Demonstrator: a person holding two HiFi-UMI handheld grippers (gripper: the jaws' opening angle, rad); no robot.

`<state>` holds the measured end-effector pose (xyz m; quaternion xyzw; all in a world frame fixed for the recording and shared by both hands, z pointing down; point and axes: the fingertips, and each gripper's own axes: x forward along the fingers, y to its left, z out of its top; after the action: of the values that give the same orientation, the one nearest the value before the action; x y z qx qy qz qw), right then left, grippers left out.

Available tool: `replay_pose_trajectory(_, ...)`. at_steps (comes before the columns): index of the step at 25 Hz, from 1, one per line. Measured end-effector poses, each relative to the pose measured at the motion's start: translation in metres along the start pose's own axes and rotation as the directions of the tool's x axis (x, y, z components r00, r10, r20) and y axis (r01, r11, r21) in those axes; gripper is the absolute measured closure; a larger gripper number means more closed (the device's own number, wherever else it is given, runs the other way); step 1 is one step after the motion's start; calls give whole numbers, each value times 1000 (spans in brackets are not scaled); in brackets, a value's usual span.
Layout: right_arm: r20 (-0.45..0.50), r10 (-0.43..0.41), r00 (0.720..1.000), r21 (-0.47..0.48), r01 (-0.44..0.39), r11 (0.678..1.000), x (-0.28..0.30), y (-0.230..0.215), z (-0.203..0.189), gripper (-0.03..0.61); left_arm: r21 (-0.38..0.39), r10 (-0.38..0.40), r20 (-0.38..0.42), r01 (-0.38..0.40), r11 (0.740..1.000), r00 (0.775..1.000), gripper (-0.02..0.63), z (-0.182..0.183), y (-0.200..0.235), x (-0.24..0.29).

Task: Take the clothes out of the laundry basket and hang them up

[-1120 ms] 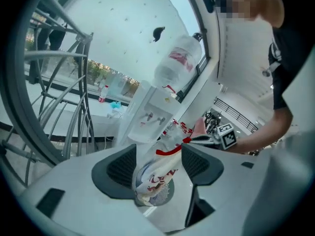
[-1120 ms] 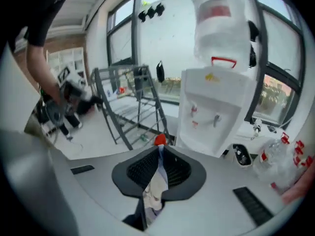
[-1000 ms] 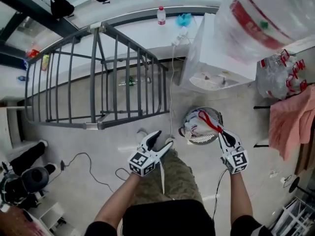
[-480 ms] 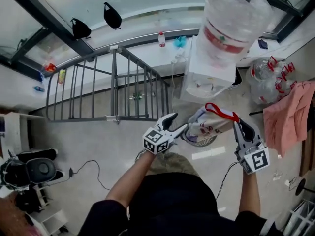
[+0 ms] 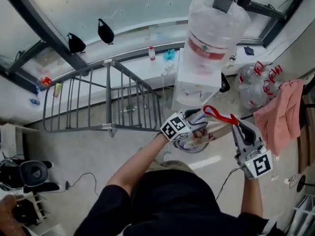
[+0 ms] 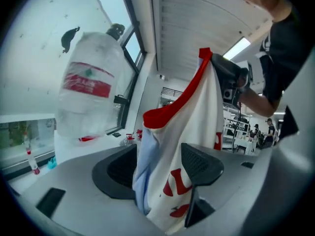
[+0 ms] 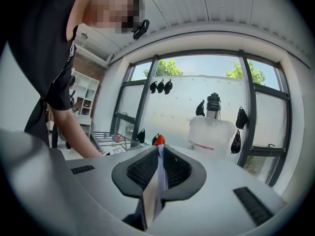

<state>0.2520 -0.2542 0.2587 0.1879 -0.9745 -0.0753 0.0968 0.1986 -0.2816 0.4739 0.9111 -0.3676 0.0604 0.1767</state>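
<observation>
Shirt (image 5: 214, 128) held up over the basket (image 5: 196, 150), beside a water dispenser (image 5: 197, 85).
Right gripper (image 7: 158, 156) clamped on the red-trimmed edge; left gripper (image 6: 157, 168) spread wide, cloth hanging between its pads. Below, pale floor (image 5: 83, 151) with grey railing (image 5: 123, 97); pink towel (image 5: 278, 117) at right; windows (image 5: 123, 9) beyond.

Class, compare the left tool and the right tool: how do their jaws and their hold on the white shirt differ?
The left tool has its jaws wide apart; the right tool has its jaws nearly together. The shirt hangs loose between the left tool's jaws, while the right tool pinches a thin edge of it by the red trim. Both are at the same shirt.
</observation>
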Motion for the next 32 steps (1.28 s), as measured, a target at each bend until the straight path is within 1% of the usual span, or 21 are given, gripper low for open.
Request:
replay_pose_trajectory(2, 5, -5, 1000, -1, 5, 1000, -3, 1, 0, 552, 21, -2, 1, 2, 1000, 1000, 348, 7, 3, 7)
replay_pose_trajectory(5, -6, -14, 1000, -1, 14, 1000, -10, 1, -3, 552, 31, 15, 10, -15, 999, 1000, 348, 14, 10, 12)
replay_pose_trajectory(7, -19, -14, 1000, -2, 14, 1000, -13, 1, -7, 552, 48, 3, 19, -4, 999, 1000, 359, 18, 7, 16)
replay_pose_trajectory(10, -26, -6, 1000, 7, 6, 1000, -13, 2, -11, 552, 84, -36, 18, 34, 996, 999, 544, 20, -6, 22)
replay_pose_trajectory(11, -26, -1, 1000, 11, 1, 1000, -12, 4, -12, 552, 85, -45, 15, 44, 995, 999, 577, 19, -10, 23)
replay_pose_trajectory(12, -26, 5, 1000, 14, -4, 1000, -11, 5, -12, 552, 83, -48, 13, 47, 995, 999, 588, 18, -13, 22)
replay_pose_trajectory(14, -23, 16, 1000, 8, -16, 1000, -8, 5, -10, 552, 80, -20, 24, 18, 997, 1000, 594, 19, -12, 13)
replay_pose_trajectory(16, -16, 23, 1000, -1, -23, 1000, -5, 3, -4, 552, 61, 59, 71, -63, 996, 996, 595, 28, -1, -11)
replay_pose_trajectory(17, -12, 26, 1000, -4, -26, 1000, -4, 3, 1, 552, 39, 116, 108, -121, 992, 987, 597, 36, 6, -30)
replay_pose_trajectory(18, -9, 28, 1000, -8, -28, 1000, -2, 2, 7, 552, 10, 184, 151, -187, 982, 971, 597, 44, 13, -52)
replay_pose_trajectory(19, -7, 30, 1000, -15, -30, 999, 0, 2, 14, 552, -19, 257, 193, -258, 966, 947, 597, 55, 21, -77)
replay_pose_trajectory(20, -8, 32, 999, -27, -32, 999, 4, 4, 22, 552, -45, 330, 233, -329, 943, 915, 597, 66, 27, -103)
replay_pose_trajectory(21, -10, 36, 999, -46, -37, 998, 9, 7, 30, 552, -67, 397, 271, -394, 917, 877, 597, 77, 30, -129)
replay_pose_trajectory(23, 0, 61, 998, -95, -61, 994, 24, 21, 50, 552, -90, 494, 343, -496, 864, 799, 597, 101, 27, -181)
replay_pose_trajectory(26, 48, 119, 992, -179, -109, 978, 51, 52, 92, 552, -103, 580, 424, -599, 794, 695, 597, 137, 13, -258)
replay_pose_trajectory(27, 69, 140, 988, -214, -122, 969, 59, 63, 109, 552, -110, 610, 435, -634, 766, 662, 597, 149, 9, -285)
replay_pose_trajectory(29, 116, 185, 976, -295, -144, 945, 74, 88, 146, 552, -119, 672, 448, -706, 698, 590, 597, 174, -1, -342)
replay_pose_trajectory(31, 168, 233, 958, -361, -160, 919, 92, 115, 184, 552, -102, 702, 485, -764, 638, 522, 597, 201, -13, -397)
replay_pose_trajectory(32, 195, 255, 947, -380, -166, 910, 100, 129, 203, 552, -87, 704, 510, -785, 614, 494, 597, 213, -20, -424)
